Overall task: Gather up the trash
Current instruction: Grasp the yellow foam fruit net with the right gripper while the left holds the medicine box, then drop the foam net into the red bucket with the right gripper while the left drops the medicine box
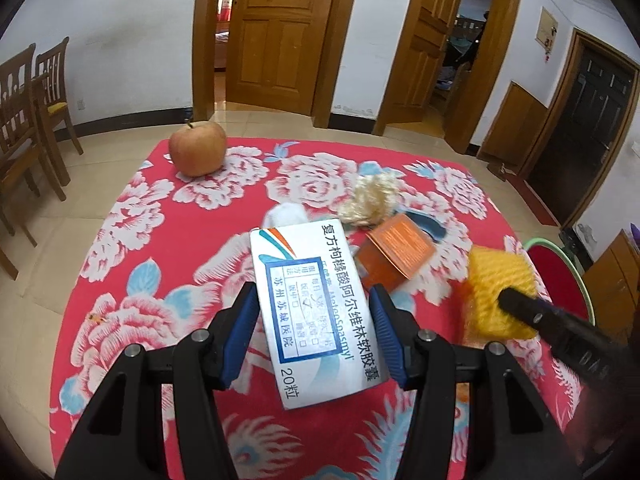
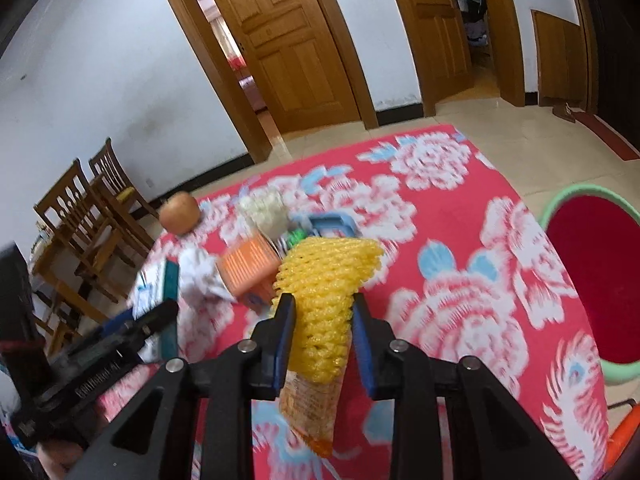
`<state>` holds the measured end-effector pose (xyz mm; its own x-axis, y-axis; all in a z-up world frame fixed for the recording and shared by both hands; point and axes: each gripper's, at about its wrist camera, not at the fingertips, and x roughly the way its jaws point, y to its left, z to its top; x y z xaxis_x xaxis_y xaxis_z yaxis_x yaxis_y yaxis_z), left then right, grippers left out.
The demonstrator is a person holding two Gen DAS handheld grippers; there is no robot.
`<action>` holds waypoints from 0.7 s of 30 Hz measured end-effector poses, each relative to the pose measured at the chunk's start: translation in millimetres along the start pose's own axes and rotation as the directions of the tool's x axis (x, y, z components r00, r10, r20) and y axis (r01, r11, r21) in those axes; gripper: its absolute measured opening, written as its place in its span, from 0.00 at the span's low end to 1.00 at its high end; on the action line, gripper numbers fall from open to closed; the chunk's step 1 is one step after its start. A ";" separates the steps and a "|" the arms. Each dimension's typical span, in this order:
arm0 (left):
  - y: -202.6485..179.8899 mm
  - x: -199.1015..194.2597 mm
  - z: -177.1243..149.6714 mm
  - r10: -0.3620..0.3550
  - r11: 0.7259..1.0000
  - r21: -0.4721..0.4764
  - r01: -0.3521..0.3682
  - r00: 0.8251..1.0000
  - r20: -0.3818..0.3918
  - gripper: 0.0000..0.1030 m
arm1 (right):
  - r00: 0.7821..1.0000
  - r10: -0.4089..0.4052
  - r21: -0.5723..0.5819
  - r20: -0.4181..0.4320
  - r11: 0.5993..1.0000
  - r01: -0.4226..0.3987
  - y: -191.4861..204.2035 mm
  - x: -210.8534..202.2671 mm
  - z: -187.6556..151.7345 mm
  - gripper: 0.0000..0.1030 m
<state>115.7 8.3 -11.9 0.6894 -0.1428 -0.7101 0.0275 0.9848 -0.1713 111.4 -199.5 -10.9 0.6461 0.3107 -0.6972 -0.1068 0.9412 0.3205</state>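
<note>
- White card of the medicine box (image 1: 320, 312) sat between the blue pads of the left gripper (image 1: 314, 320), which was clamped on its two long sides and held it above the red flowered cloth (image 1: 132, 240).
- Yellow foam net (image 2: 324, 300) was pinched in the right gripper (image 2: 320, 320), both pads pressing its sides; an orange wrapper (image 2: 308, 412) hung below the net, still inside the jaws.
- Taking the orange box (image 1: 396, 256) as the landmark: the medicine box was just left of it, a pale tuft of fibres (image 1: 370, 198) lay just behind it, a crumpled white tissue (image 1: 286, 212) lay behind and to its left, and the apple (image 1: 197, 148) stood well apart at the far left corner of the cloth.
- A blue thing (image 1: 430, 226) behind the orange box was mostly hidden; I could not tell what it was.
- The right wrist view was blurred, so print on the wrapper was unreadable, and the green-rimmed bin (image 2: 596, 280) with its red lining was cut by the frame edge.
- Counted: two grippers, two boxes, one net, one apple, one tissue, one tuft, two chairs (image 1: 28, 116), one bin.
</note>
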 end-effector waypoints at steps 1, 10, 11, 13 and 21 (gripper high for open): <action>-3.0 -0.5 -1.5 -0.004 1.000 0.003 0.004 1.000 -0.003 0.55 | 1.000 -0.010 -0.007 -0.011 1.000 0.010 -2.5 0.1 -3.6 0.30; -18.7 -2.3 -10.4 -0.020 1.000 0.021 0.021 0.999 -0.024 0.55 | 0.998 -0.044 0.013 -0.043 0.999 0.044 -21.9 2.1 -13.5 0.39; -19.9 -2.5 -11.0 -0.020 1.000 0.023 0.021 0.999 -0.026 0.55 | 0.998 -0.043 0.011 -0.037 0.999 0.044 -22.7 1.6 -12.4 0.34; -21.6 -2.7 -11.6 -0.020 0.999 0.025 0.021 0.999 -0.028 0.55 | 0.999 -0.026 0.017 -0.043 1.000 0.027 -25.5 3.1 -10.8 0.22; -29.7 -5.7 -13.6 -0.027 0.999 0.031 0.028 0.999 -0.032 0.55 | 1.000 0.016 0.053 -0.008 0.998 -0.015 -33.0 -8.4 -11.7 0.06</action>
<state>101.2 -21.5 -12.1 0.6648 -0.1720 -0.7270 0.0690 0.9831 -0.1695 100.7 -231.6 -23.2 0.6381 0.3266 -0.6972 -0.0767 0.9280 0.3645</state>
